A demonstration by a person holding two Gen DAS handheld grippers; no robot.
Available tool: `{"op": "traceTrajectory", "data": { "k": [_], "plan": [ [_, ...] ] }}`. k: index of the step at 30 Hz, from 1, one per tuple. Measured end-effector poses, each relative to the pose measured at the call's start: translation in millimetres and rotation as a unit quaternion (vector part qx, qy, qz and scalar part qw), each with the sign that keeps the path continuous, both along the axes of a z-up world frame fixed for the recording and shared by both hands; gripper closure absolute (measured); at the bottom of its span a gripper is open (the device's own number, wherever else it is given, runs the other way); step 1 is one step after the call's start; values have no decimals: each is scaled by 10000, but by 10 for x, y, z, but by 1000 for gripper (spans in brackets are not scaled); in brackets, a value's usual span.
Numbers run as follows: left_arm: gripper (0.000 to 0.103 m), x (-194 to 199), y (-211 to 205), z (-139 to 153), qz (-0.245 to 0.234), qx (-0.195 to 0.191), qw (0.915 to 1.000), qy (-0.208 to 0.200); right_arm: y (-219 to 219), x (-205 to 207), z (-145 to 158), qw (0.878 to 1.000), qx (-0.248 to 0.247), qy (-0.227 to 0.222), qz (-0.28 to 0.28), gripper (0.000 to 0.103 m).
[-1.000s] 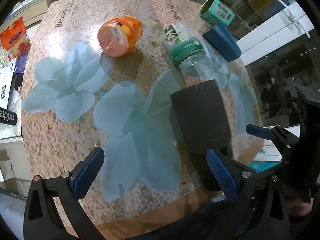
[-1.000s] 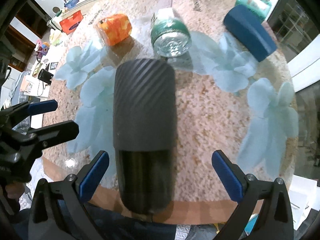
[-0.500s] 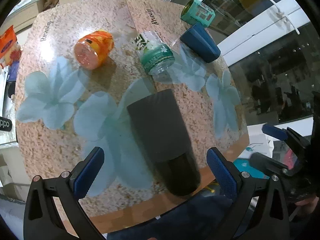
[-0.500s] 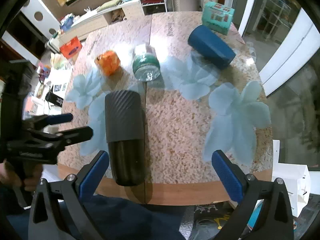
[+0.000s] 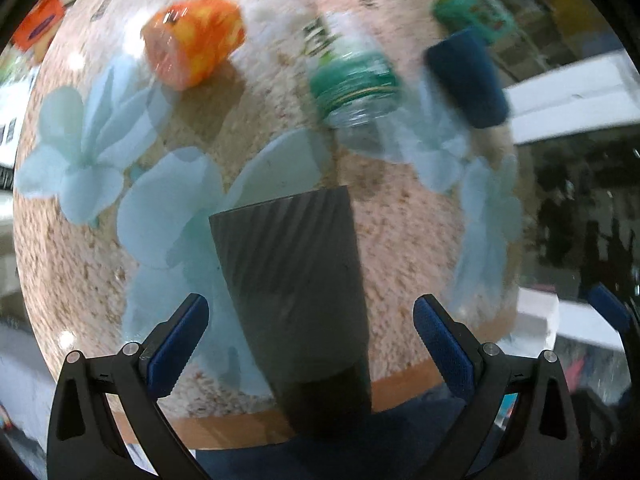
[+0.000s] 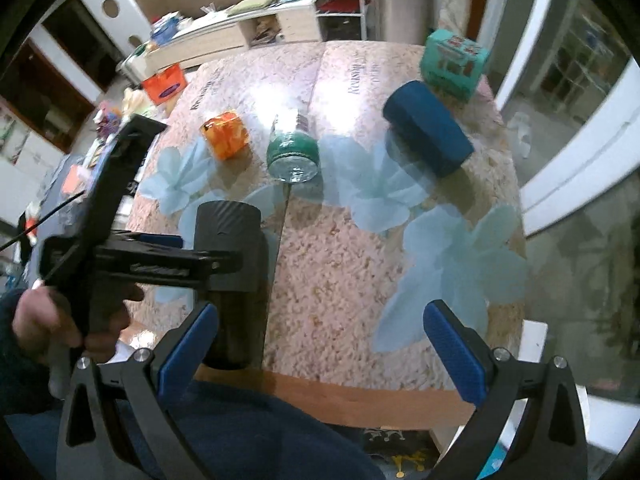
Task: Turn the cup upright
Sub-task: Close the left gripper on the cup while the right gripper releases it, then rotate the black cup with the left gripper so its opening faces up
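A tall dark ribbed cup (image 5: 296, 280) lies on its side on the flowered table, near the front edge. My left gripper (image 5: 312, 344) is open, its blue pads on either side of the cup's lower part, not touching it. In the right wrist view the cup (image 6: 230, 232) lies at the left, with the left gripper (image 6: 188, 254) over it. My right gripper (image 6: 320, 352) is open and empty, back from the table's front edge, to the right of the cup.
An orange cup (image 5: 194, 42), a green-labelled clear bottle (image 5: 354, 80) and a dark blue cup (image 5: 466, 80) lie on their sides across the back of the table (image 6: 340, 280). A teal box (image 6: 454, 62) stands at the far right corner. A shelf stands beyond.
My left gripper has moved in over the dark cup, which now sits between its open fingers. My right gripper has pulled back and up, away from the cup.
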State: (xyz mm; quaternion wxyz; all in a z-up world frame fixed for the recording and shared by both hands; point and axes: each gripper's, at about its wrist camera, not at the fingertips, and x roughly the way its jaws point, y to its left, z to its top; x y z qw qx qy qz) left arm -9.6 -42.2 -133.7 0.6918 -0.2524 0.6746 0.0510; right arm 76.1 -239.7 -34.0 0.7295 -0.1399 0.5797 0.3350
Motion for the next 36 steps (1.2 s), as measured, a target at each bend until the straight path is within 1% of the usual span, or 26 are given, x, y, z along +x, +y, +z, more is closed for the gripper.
{"op": "traceTrajectory", "data": {
  "k": [2,5,8,11,14,15,17,20,24,25,26,30,36],
  "plan": [
    [0,16,21,-135,169,93,9996,222,12,84,-66,9998,50,117,143,0],
    [0,37,67,-280,401,56,9983,424,9,190,-170,9992,80,254,313,0],
    [0,56,100,-382,615,82,9967,531,-27,277,-308,9983,142,412,384,0],
    [0,89,95,-442,670,164,9958,603,-69,377,-481,9976,136,571,369,0],
    [1,121,66,-506,704,164,9952,665,-89,456,-623,9962,166,775,353,0],
    [2,122,63,-526,712,181,9950,678,-87,486,-668,9958,161,817,372,0],
    [9,118,56,-575,739,226,9942,742,-82,530,-709,9954,172,850,397,0],
    [14,117,70,-643,829,265,9933,756,-78,588,-770,9943,226,957,408,0],
    [18,162,31,-668,696,458,9935,778,-98,649,-809,9935,257,1028,409,0],
    [21,190,17,-664,694,496,9934,772,-104,664,-815,9933,277,1051,399,0],
    [22,224,9,-654,693,522,9933,758,-105,678,-822,9930,297,1081,385,0],
    [22,247,-10,-663,636,586,9937,714,-116,712,-819,9923,352,1136,336,0],
    [22,230,-138,-528,648,692,9934,643,-126,742,-801,9914,388,1200,351,0]
  ]
}}
